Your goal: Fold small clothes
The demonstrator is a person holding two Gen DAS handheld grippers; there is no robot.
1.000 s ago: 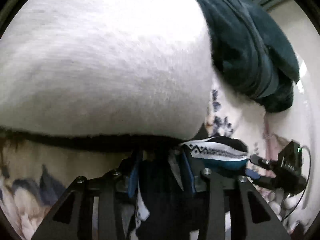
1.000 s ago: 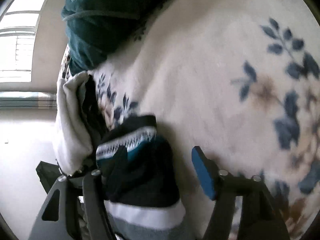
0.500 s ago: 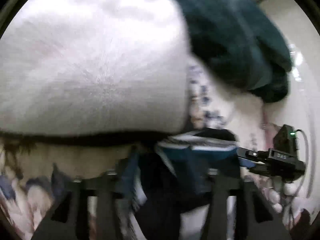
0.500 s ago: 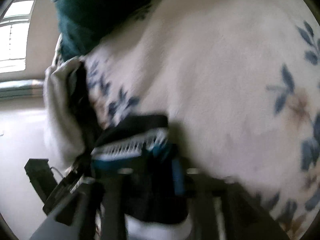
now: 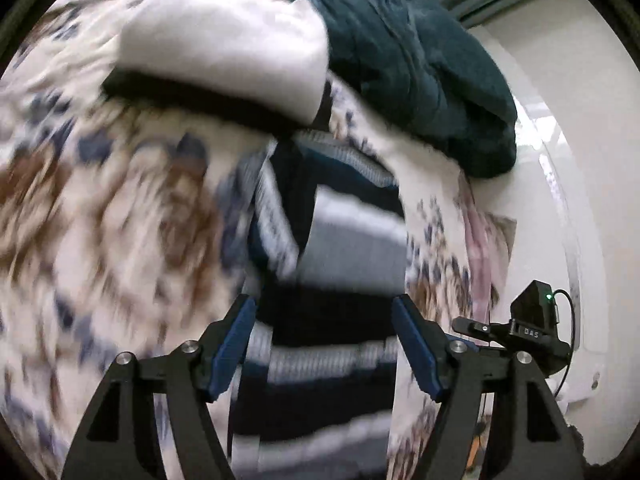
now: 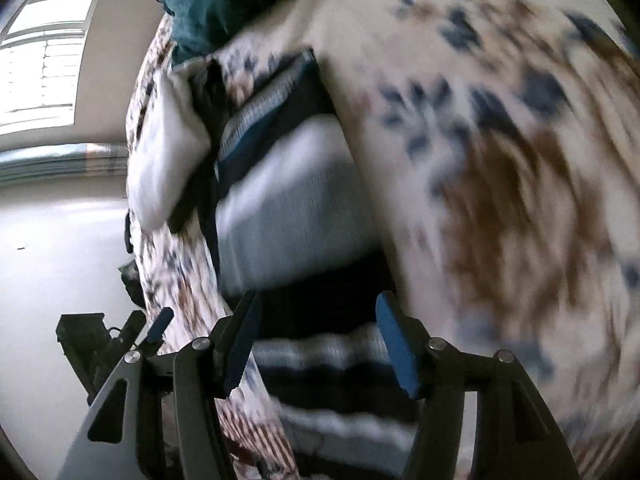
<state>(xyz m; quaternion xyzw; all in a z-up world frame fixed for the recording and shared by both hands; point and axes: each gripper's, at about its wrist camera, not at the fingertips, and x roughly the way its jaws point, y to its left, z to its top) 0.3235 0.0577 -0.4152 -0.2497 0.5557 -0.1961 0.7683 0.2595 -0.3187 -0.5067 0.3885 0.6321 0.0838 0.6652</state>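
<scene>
Two grippers, left (image 5: 324,350) and right (image 6: 316,346) — jaws spread wide, gripping nothing — hang over a striped knit garment (image 5: 340,240) on a floral blanket (image 5: 120,220); white folded cloth (image 5: 224,40) and teal bundle (image 5: 420,60) border it; pale floor (image 6: 52,248) beyond.

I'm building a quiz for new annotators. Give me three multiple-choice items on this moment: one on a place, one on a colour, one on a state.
1. Where does the striped knitted garment lie?
A. on the floral bedspread
B. on bare floor
C. in a basket

2. What colour is the rumpled cloth beyond the folded white garment?
A. red
B. dark teal
C. yellow

3. How do the jaws of the left gripper and right gripper stand?
A. both shut
B. one shut
C. both open

Key: 1 A, floral fabric surrounds it; 2 B, teal in both views; 3 C, a wide gap shows between each pair of blue pads.
</scene>
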